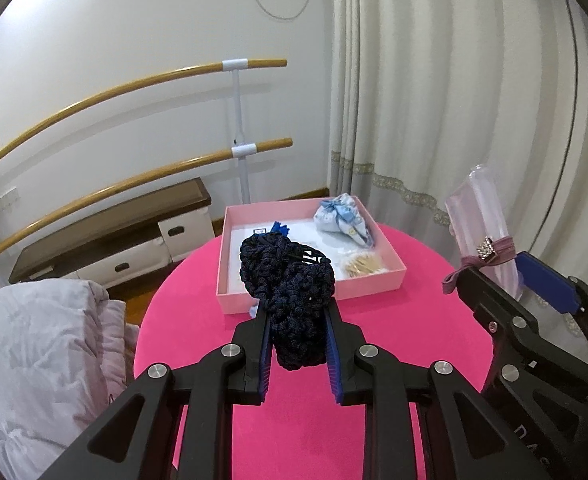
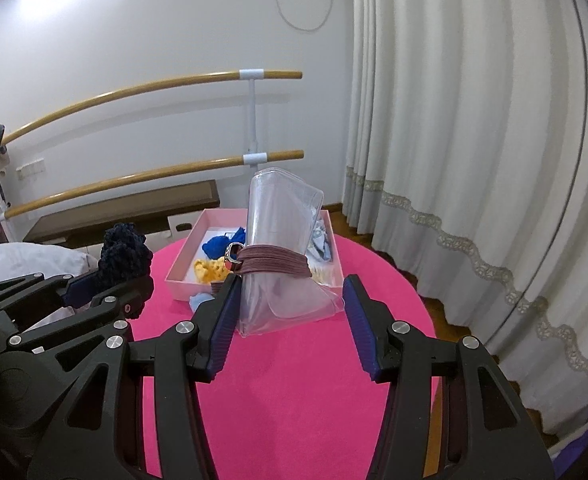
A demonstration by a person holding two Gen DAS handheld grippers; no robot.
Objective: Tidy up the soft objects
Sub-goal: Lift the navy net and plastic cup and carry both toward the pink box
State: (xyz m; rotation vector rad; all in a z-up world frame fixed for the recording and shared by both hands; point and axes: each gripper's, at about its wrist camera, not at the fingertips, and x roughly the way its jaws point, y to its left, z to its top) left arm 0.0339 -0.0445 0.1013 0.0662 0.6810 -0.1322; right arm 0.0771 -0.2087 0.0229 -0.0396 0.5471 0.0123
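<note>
A dark navy crocheted piece (image 1: 290,300) is bunched into a lump, lifted clear of the round pink table (image 1: 294,420), above its middle, just short of the pink box's (image 1: 313,292) near wall. A clear plastic pouch (image 2: 282,248), rolled upright and bound by a mauve elastic band (image 2: 274,264) with a sparkly clasp, is raised towards the table's right edge. Inside the box, at the table's far edge, lie a pale blue printed fabric bundle (image 1: 341,220) in the far right corner, a bright blue piece (image 2: 224,244) and a yellow knitted piece (image 2: 210,272).

Black tool (image 1: 297,320), blue ribbed pads, silver screws
</note>
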